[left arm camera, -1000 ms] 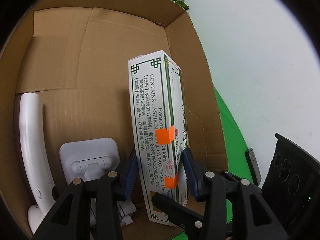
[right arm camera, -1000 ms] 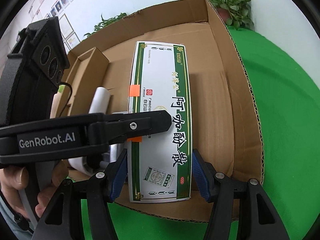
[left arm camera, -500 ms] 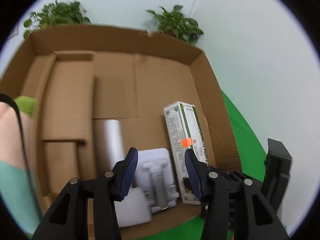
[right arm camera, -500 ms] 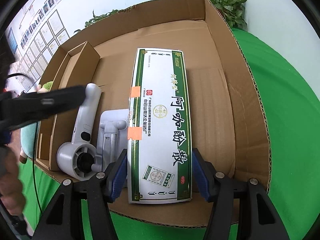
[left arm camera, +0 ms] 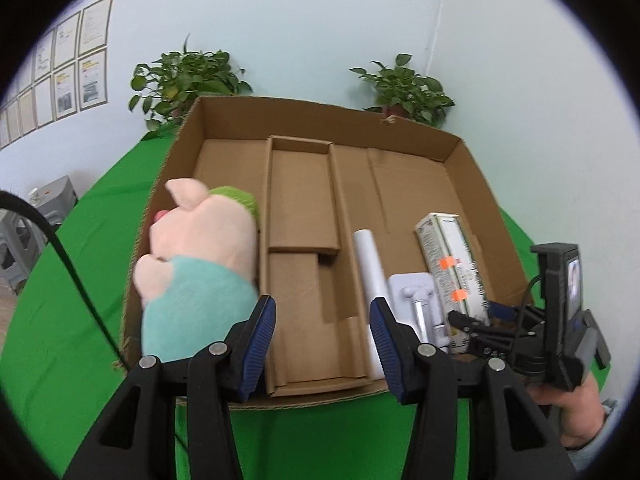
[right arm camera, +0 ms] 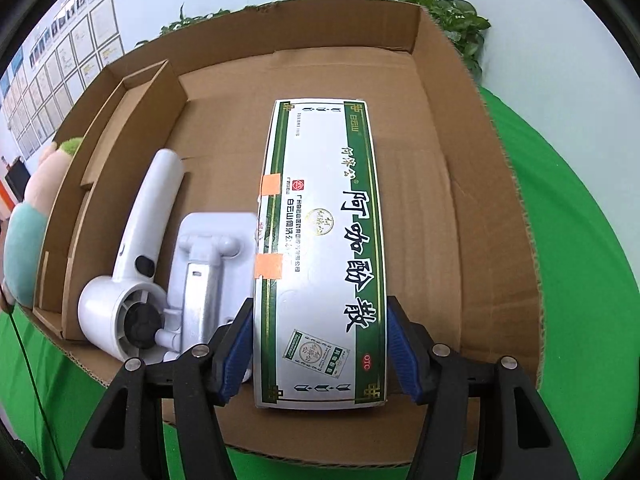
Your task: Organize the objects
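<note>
A white and green medicine box (right arm camera: 320, 240) with orange tape tabs lies lengthwise in the right part of the cardboard box (right arm camera: 500, 200). My right gripper (right arm camera: 320, 336) is shut on its near end, one blue pad against each long side. In the left wrist view the same medicine box (left arm camera: 444, 248) and right gripper (left arm camera: 476, 320) appear at the right. My left gripper (left arm camera: 322, 320) hangs open above the cardboard box's front wall with nothing between its fingers. A pink plush toy (left arm camera: 200, 248) in a teal shirt sits in the left compartment.
A white hair dryer (right arm camera: 136, 240) and a white holder (right arm camera: 208, 248) lie left of the medicine box. Cardboard dividers (left arm camera: 300, 200) split the middle. Green cloth (left arm camera: 60, 320) covers the table. Two potted plants (left arm camera: 184, 76) stand behind. A black cable (left arm camera: 60, 248) hangs at left. A hand (left arm camera: 576, 412) grips the right tool.
My left gripper let go of the medicine box and pulled back and up out of the cardboard box, swinging left so the plush toy came into view. The right gripper stays on the medicine box.
</note>
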